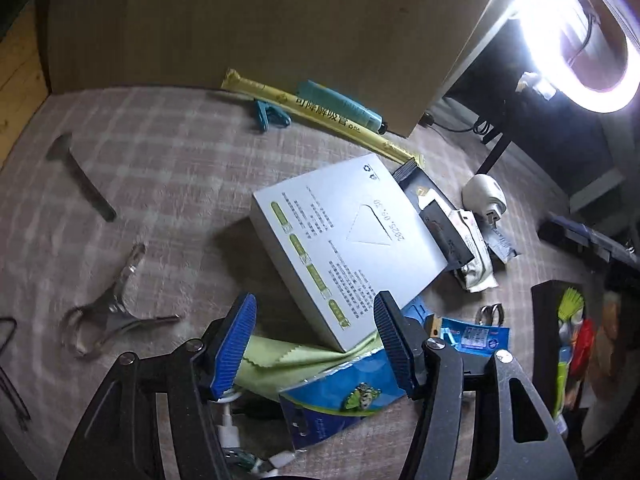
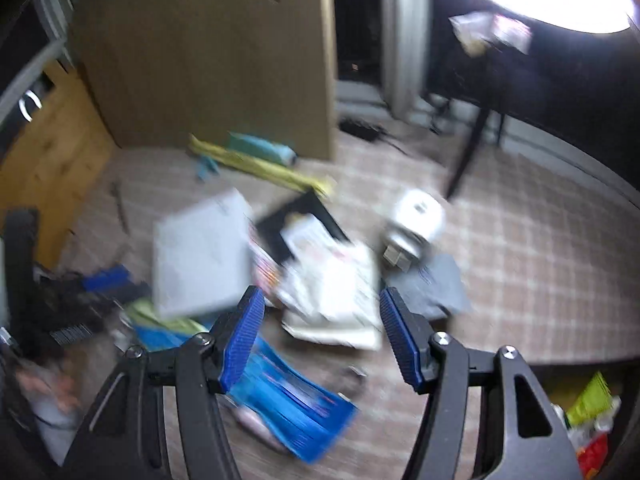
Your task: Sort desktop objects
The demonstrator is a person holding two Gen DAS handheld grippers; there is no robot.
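Left gripper [image 1: 316, 340] fingers spread, nothing between them, above a white box [image 1: 348, 240] tilted on the checked tabletop [image 1: 160, 168]. Right gripper [image 2: 322, 336] fingers spread too, empty. Yellow packet [image 1: 320, 114] beyond box; green cloth [image 1: 280, 356] under its near corner.

"2025.05.30", seemingly, on white box [image 1: 344, 240]

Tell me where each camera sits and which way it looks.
Left wrist: on the left gripper, looking down at the white box on the checked cloth; its open jaws show.
Right wrist: on the right gripper, looking down, blurred; its open jaws show.
Shared: white box, yellow packet, cardboard.
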